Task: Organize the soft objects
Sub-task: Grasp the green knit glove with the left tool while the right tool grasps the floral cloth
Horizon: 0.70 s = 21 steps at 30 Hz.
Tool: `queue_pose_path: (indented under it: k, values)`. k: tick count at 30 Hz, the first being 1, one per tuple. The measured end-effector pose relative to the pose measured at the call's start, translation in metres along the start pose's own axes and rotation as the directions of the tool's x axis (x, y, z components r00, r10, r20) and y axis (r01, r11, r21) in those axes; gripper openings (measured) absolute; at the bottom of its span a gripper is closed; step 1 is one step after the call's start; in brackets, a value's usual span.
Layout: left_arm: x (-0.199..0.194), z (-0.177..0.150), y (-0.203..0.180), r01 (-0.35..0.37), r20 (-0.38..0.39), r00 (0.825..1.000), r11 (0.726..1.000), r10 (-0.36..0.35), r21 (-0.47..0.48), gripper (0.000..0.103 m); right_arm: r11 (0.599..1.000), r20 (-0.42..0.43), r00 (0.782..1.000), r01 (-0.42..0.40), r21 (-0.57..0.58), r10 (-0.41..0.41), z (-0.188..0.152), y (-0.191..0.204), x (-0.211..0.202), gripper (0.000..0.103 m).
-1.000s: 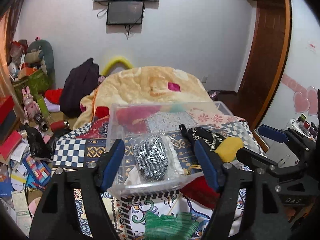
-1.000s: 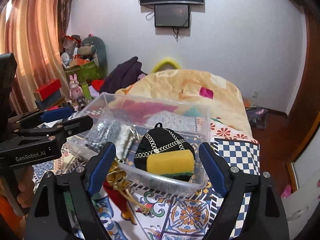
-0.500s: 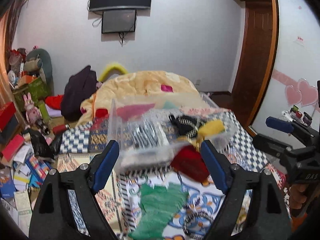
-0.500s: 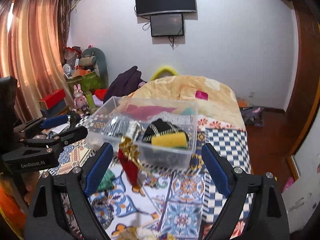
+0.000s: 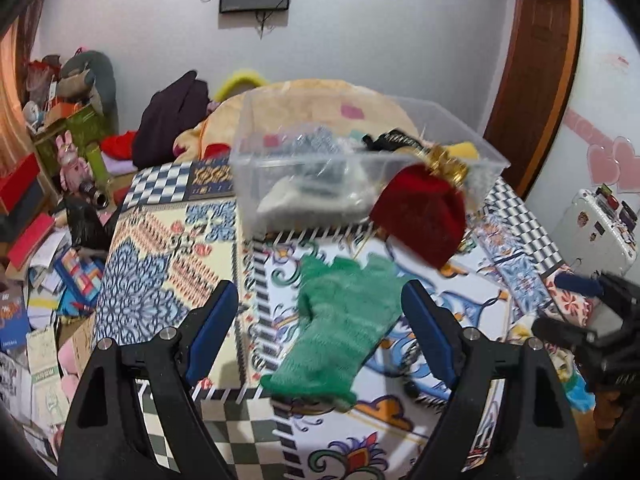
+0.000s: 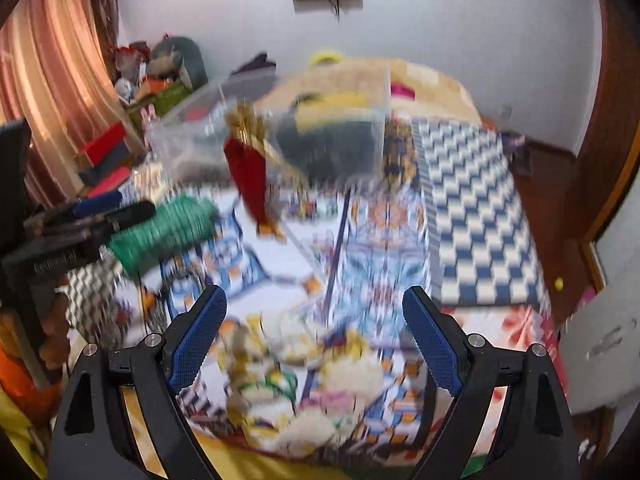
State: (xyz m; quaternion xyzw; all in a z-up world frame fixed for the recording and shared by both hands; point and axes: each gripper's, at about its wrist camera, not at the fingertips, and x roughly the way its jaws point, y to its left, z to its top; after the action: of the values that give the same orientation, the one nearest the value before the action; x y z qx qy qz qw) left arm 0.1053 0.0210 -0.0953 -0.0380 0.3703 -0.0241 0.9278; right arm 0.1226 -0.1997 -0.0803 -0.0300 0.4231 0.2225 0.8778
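Observation:
A green knitted glove (image 5: 340, 328) lies on the patterned cloth, directly ahead of my open, empty left gripper (image 5: 320, 332). A dark red pouch with a gold bow (image 5: 420, 216) leans on the front of a clear plastic box (image 5: 256, 184); the box holds a silver bundle, a black chained bag and a yellow sponge. In the blurred right wrist view the glove (image 6: 164, 232), pouch (image 6: 248, 176) and box (image 6: 180, 140) show too. My right gripper (image 6: 316, 340) is open and empty above pale soft items (image 6: 348, 376) that are too blurred to name.
A beige blanket (image 5: 304, 96) is heaped behind the box. Books and toys clutter the floor on the left (image 5: 36, 248). A white suitcase (image 5: 596, 228) stands at the right. A blue checkered cloth (image 6: 468, 208) covers the right side.
Both grippers have pulled back from the box and tilted down. The glove is now directly ahead of my left gripper; blurred pale soft items have come into the right wrist view.

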Motion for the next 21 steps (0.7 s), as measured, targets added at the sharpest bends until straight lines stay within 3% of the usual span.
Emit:
queue_pose_path:
  k: [4,9,11,16,21]
  values:
    - [0.008,-0.008,0.005,-0.002,-0.029,1.000,1.000,0.001,-0.018,0.084,0.999,-0.051,0.998,-0.039,0.026,0.041,-0.018,-0.002,0.010,0.089]
    - [0.015,-0.014,-0.003,0.006,-0.039,0.999,1.000,-0.006,0.016,0.084,0.999,-0.033,0.999,-0.033,-0.008,0.033,-0.023,0.003,0.008,0.089]
    - [0.019,-0.017,-0.004,0.018,-0.047,0.999,1.000,-0.017,0.021,0.084,0.999,-0.020,0.999,-0.029,-0.019,0.029,-0.026,0.004,0.006,0.080]
    - [0.023,-0.023,-0.006,0.034,-0.053,0.998,0.999,-0.033,0.016,0.070,1.000,-0.008,1.000,-0.014,-0.016,0.014,-0.026,0.004,0.006,0.037]
    - [0.020,-0.025,-0.010,0.069,-0.039,0.997,0.998,-0.068,0.013,0.046,1.000,-0.002,1.000,-0.028,0.009,0.028,-0.020,-0.003,0.005,0.019]
